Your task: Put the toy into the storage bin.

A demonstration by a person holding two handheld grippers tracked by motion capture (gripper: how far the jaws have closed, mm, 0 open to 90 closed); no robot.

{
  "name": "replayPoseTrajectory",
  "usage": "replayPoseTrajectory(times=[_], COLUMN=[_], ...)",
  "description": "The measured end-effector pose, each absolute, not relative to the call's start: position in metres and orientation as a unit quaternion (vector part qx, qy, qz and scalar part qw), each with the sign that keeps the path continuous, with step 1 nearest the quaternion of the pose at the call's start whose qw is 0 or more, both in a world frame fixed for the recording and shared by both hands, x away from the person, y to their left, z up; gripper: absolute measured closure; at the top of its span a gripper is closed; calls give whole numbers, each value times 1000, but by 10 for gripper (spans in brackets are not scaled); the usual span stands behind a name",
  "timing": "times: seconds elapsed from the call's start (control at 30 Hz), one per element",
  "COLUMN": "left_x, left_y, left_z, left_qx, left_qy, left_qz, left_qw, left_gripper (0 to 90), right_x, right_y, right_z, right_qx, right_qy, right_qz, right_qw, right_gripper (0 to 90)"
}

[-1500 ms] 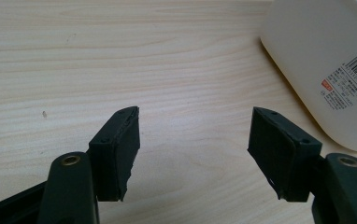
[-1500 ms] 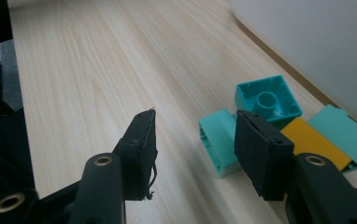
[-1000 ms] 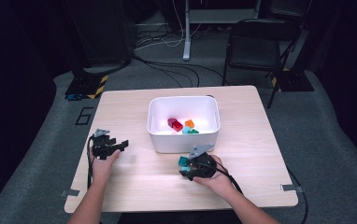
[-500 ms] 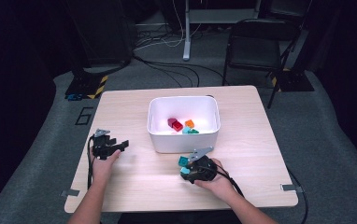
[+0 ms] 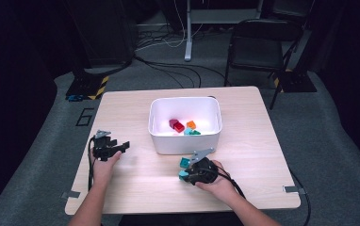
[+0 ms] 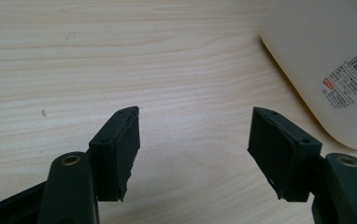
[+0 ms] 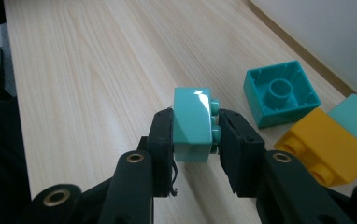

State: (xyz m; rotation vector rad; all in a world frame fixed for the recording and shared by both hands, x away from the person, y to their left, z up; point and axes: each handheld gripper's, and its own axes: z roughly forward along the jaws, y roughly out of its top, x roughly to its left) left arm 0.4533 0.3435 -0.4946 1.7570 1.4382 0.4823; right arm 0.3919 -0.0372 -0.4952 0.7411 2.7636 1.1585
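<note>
High view: your right gripper [image 5: 186, 170] sits low and centre-right in the frame, just below the white bin [image 5: 185, 141], with a light teal brick [image 5: 183, 174] at its tip. Your left gripper [image 5: 117, 147] rests at centre-left on the table [image 5: 263, 141], well apart from the bin. Red, orange and teal pieces lie inside the bin.

Left gripper view: your jaws stand wide apart with nothing between them, over bare wood; the bin wall occupies the upper right of the frame.

Right gripper view: your jaws have just been closing and now clamp the light teal brick [image 7: 193, 123] at frame centre, one pad on its smooth face, the other against its studs. An upturned teal brick [image 7: 281, 92] and a yellow brick [image 7: 326, 144] lie at the right, close by.

Risk: the stud-side pad bears on rounded knobs, so the brick could twist or slip out as you lift. Swinging toward the bin may also knock the neighbouring bricks or catch the bin wall.
</note>
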Motion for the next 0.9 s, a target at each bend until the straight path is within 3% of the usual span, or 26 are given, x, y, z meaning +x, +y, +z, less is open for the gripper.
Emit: replayPoseTrajectory(times=[0.9], left_x=[453], left_y=[344], left_z=[-494], left_qx=[695], left_qy=[568], left_qz=[190], left_qw=[398], left_gripper=[336], right_x=[402], right_y=[-52], right_z=[-407], right_qx=[241], right_qy=[883], right_qz=[402], right_qw=[35], right_gripper=[666])
